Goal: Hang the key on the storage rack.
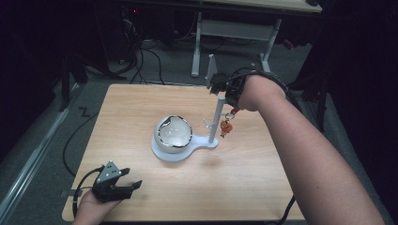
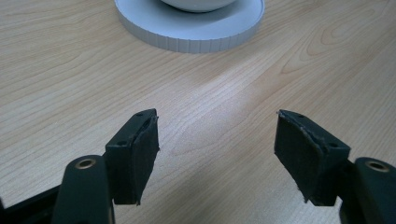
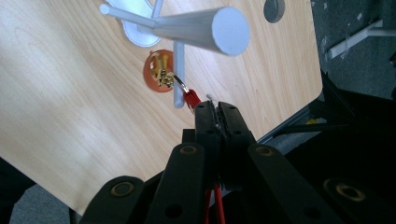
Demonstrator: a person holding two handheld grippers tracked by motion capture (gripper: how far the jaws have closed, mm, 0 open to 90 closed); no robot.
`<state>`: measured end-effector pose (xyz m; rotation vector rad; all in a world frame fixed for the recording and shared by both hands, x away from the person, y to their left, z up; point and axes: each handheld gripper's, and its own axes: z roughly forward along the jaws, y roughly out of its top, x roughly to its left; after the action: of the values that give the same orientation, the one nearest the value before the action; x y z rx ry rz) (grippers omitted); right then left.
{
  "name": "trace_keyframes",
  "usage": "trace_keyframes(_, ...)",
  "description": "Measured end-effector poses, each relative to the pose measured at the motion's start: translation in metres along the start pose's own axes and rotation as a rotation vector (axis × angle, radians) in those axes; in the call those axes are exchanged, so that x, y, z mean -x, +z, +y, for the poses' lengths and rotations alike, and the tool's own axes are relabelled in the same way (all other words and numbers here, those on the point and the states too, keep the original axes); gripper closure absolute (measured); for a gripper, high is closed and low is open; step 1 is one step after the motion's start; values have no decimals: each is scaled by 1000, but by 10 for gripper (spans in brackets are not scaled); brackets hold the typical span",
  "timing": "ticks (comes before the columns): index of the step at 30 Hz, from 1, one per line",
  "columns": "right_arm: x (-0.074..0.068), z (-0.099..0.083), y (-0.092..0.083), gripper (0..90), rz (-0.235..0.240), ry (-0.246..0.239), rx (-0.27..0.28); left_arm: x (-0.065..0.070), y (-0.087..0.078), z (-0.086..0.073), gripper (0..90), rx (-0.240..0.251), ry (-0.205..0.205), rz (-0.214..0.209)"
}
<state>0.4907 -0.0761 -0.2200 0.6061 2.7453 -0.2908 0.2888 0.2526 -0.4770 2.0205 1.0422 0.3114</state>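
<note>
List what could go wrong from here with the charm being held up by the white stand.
The right gripper is shut on the red cord by its tip alone, so the orange charm could slip free. The charm dangles close to the stand's post and side peg; it could swing and snag, or tip the stand with its bowl. The left gripper lies open, off to the side, not steadying the base.

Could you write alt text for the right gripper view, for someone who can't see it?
Black tongs pinch a red strap carrying a gold clasp and an orange charm, beside the white stand's post above a wooden table.
</note>
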Motion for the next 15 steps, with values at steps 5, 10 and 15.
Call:
trace_keyframes(5, -2, 3, 2, 784, -34, 10, 17, 0, 0, 0, 311, 0, 1, 0)
trace_keyframes(10, -3, -2, -2, 727, -69, 34, 32, 0, 1, 1, 311, -2, 3, -3)
trace_keyframes(15, -4, -22, 1, 627, -95, 105, 72, 3, 1, 0, 311, -6, 14, 1)
